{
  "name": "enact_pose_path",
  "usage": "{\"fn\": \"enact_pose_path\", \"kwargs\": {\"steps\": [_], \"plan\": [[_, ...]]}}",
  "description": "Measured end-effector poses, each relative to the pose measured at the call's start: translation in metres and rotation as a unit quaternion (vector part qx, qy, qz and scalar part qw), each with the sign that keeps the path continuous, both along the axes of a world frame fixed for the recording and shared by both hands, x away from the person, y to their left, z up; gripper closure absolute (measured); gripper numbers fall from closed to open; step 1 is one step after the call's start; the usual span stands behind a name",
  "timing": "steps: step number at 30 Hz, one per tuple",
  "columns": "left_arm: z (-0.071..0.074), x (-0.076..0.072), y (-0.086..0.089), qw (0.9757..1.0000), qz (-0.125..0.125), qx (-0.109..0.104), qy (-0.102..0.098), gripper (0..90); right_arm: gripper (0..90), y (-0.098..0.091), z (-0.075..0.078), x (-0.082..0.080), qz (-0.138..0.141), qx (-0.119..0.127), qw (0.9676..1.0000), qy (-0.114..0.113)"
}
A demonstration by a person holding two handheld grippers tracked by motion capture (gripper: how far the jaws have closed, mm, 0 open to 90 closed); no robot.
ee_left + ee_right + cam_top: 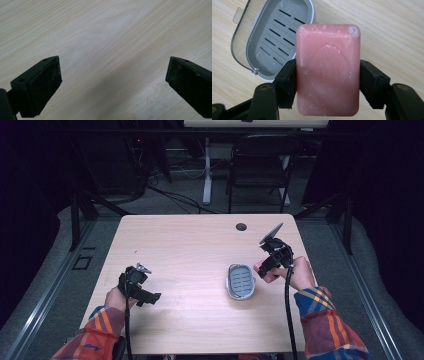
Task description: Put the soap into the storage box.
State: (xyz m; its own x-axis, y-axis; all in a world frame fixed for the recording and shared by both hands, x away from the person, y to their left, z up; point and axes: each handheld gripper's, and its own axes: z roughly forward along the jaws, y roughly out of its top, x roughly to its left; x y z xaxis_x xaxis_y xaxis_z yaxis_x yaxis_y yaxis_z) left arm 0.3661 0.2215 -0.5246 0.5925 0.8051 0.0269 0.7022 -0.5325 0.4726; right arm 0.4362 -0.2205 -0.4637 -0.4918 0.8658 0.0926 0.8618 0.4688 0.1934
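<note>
A pink soap bar (328,70) is clamped by its long sides in my right gripper (328,82), which is shut on it. In the high view the right gripper (263,268) hovers just right of a grey soap dish (240,281) on the table. The soap dish (277,37) has a slatted drain insert with nothing on it, and its clear lid (238,43) is swung open to the side. My left gripper (151,297) rests at the table's left front. Its jaws stand wide apart, and the left gripper (113,75) has only bare wood between its pads.
The light wooden table (190,245) has a round cable hole (241,226) near its far edge. A black folding chair (260,165) and a white desk leg (207,170) stand on the floor beyond the table.
</note>
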Motion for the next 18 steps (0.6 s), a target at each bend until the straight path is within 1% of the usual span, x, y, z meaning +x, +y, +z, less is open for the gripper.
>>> {"fn": "enact_pose_path", "kwargs": {"steps": [1, 2, 3, 4, 5, 6, 7, 8, 9, 11, 12, 14, 18], "plan": [[0.0, 0.0, 0.0, 1.0, -0.001, -0.001, 0.0, 0.2, 37.2, 0.002, 0.001, 0.0, 0.002, 0.0, 1.0, 0.0], [0.0, 0.0, 0.0, 1.0, -0.001, -0.001, 0.0, 0.2, 37.2, 0.004, 0.0, 0.0, -0.003, 0.006, 0.9999, -0.009], [0.0, 0.0, 0.0, 1.0, -0.001, -0.002, 0.0, 0.2, 37.2, 0.006, 0.002, 0.0, 0.001, -0.001, 1.0, -0.006], [0.0, 0.0, 0.0, 1.0, -0.001, -0.002, 0.0, 0.2, 37.2, 0.009, 0.003, 0.002, 0.004, 0.002, 1.0, -0.006], [0.0, 0.0, 0.0, 1.0, -0.001, -0.001, 0.0, 0.2, 37.2, 0.011, 0.004, 0.002, 0.008, -0.003, 1.0, -0.002], [0.0, 0.0, 0.0, 1.0, -0.001, -0.002, 0.0, 0.2, 37.2, 0.011, 0.004, 0.002, 0.008, -0.003, 1.0, -0.002], [0.0, 0.0, 0.0, 1.0, -0.001, -0.002, 0.0, 0.2, 37.2, 0.015, 0.004, 0.003, 0.008, -0.003, 1.0, -0.004], [0.0, 0.0, 0.0, 1.0, -0.002, -0.002, 0.0, 0.2, 37.2, 0.017, 0.005, 0.004, 0.013, -0.004, 0.9999, 0.0], [0.0, 0.0, 0.0, 1.0, -0.002, -0.002, 0.0, 0.2, 37.2, 0.019, 0.005, 0.004, 0.015, -0.009, 0.9998, 0.001], [0.0, 0.0, 0.0, 1.0, -0.002, -0.003, 0.0, 0.2, 37.2, 0.02, 0.004, 0.004, 0.016, -0.007, 0.9998, -0.002], [0.0, 0.0, 0.0, 1.0, -0.002, -0.003, 0.0, 0.2, 37.2, 0.022, 0.005, 0.005, 0.02, -0.011, 0.9997, 0.002], [0.0, 0.0, 0.0, 1.0, -0.003, -0.002, 0.0, 0.2, 37.2, 0.026, 0.003, 0.005, 0.02, -0.006, 0.9998, 0.001], [0.0, 0.0, 0.0, 1.0, -0.003, -0.002, 0.002, 0.2, 37.2, 0.031, 0.002, 0.006, 0.021, -0.009, 0.9997, 0.001]]}}
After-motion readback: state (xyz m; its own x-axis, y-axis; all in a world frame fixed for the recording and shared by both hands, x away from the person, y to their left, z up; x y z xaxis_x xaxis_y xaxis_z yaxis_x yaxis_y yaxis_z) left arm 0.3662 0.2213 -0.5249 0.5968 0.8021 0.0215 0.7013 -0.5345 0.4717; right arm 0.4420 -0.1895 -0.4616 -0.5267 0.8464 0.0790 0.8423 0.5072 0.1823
